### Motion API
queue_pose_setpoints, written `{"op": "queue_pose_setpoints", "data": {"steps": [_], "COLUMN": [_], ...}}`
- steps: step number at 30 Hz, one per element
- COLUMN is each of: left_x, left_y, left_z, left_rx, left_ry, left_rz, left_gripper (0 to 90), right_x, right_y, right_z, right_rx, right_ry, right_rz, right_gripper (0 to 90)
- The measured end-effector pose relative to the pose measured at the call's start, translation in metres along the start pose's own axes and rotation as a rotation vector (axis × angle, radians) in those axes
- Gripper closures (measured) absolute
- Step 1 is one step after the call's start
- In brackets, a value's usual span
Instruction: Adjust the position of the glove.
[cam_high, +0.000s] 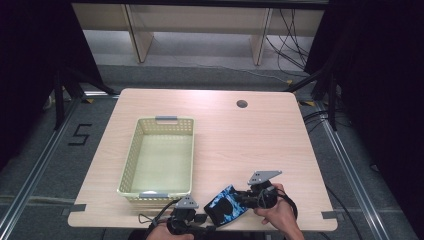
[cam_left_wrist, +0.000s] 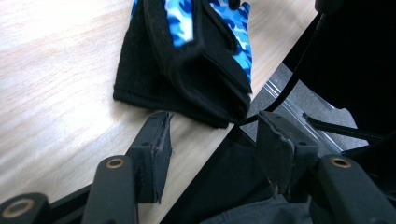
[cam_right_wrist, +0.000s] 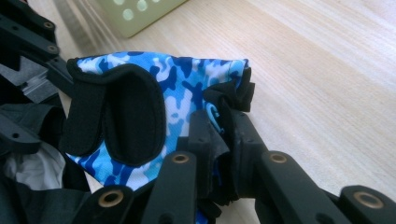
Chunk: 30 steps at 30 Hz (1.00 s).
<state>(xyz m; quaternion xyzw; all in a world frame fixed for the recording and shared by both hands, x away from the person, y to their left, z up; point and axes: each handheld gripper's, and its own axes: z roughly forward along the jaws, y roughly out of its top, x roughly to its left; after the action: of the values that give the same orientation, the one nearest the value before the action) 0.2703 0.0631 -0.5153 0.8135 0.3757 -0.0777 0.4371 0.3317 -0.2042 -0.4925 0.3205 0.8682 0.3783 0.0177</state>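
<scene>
Glove (cam_high: 227, 206) at table (cam_high: 260, 140) edge, basket (cam_high: 131, 161) nearby.
R gripper (cam_right_wrist: 223, 135) clamps its edge; L gripper (cam_left_wrist: 212, 140) gapes just short of cuff. Soft, light, floppy – best pinch thick hem.

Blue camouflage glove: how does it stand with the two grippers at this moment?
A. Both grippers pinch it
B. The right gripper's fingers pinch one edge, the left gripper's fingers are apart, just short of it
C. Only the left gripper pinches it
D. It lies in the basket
B: the right gripper is closed on the glove's edge, while the left gripper's fingers stand apart near its black cuff.
</scene>
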Motion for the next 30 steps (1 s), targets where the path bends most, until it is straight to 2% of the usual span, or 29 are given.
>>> {"op": "queue_pose_setpoints", "data": {"steps": [3,5,6,8,10,11,14,16,17,18,21,22,23,24,25,26,28,29,30], "left_x": [-0.001,-0.001,0.0,0.001,0.003,0.003,0.004,0.005,0.006,0.007,0.007,0.008,0.007,0.008,0.008,0.008,0.009,0.008,0.009], "left_y": [0.003,0.006,0.007,0.009,0.011,0.012,0.012,0.013,0.013,0.013,0.012,0.012,0.012,0.012,0.012,0.012,0.012,0.013,0.014], "left_z": [0.004,0.007,0.007,0.009,0.011,0.011,0.014,0.016,0.016,0.017,0.018,0.017,0.018,0.018,0.016,0.017,0.015,0.015,0.014], "left_rx": [0.003,0.006,0.01,0.002,-0.006,-0.006,-0.019,-0.036,-0.038,-0.05,-0.066,-0.064,-0.074,-0.078,-0.076,-0.081,-0.078,-0.084,-0.084], "left_ry": [0.009,0.001,0.007,0.011,0.011,0.013,0.024,0.034,0.051,0.044,0.059,0.062,0.072,0.065,0.072,0.066,0.062,0.069,0.055], "left_rz": [-0.002,-0.01,0.004,-0.005,-0.02,-0.011,0.005,-0.002,0.008,0.013,0.034,0.043,0.041,0.044,0.05,0.049,0.041,0.04,0.047], "left_gripper": [46.1,46.3,46.2,46.7,48.4,50.1,54.8,58.8,61.9,66.7,74.5,76.2,77.6,78.6,80.0,80.8,81.8,82.5,82.8], "right_x": [0.001,0.001,0.001,0.001,0.001,0.001,-0.001,-0.002,-0.001,-0.001,-0.001,-0.003,-0.002,-0.001,0.001,-0.001,-0.001,0.001,-0.001], "right_y": [0.0,0.0,0.0,-0.001,-0.002,-0.003,-0.004,-0.005,-0.006,-0.006,-0.008,-0.008,-0.008,-0.008,-0.008,-0.008,-0.009,-0.009,-0.009], "right_z": [0.0,0.0,0.0,0.001,0.001,0.0,0.001,0.001,0.002,0.002,0.003,0.004,0.004,0.003,0.003,0.003,0.003,0.002,0.001], "right_rx": [-0.006,-0.008,-0.01,-0.015,-0.009,0.006,0.005,0.005,0.009,0.012,0.015,0.01,0.01,0.014,0.024,0.012,0.005,0.006,-0.003], "right_ry": [0.009,0.018,0.018,0.017,0.025,0.03,0.027,0.029,0.029,0.027,0.038,0.04,0.04,0.032,0.043,0.029,0.026,0.032,0.027], "right_rz": [0.007,0.011,0.012,0.003,0.018,0.03,0.037,0.041,0.042,0.047,0.066,0.046,0.049,0.067,0.092,0.07,0.089,0.122,0.105], "right_gripper": [81.4,81.4,81.4,81.3,81.3,81.3,81.3,81.3,81.3,81.3,81.3,81.3,81.3,81.4,81.3,81.4,81.4,81.5,81.5]}}
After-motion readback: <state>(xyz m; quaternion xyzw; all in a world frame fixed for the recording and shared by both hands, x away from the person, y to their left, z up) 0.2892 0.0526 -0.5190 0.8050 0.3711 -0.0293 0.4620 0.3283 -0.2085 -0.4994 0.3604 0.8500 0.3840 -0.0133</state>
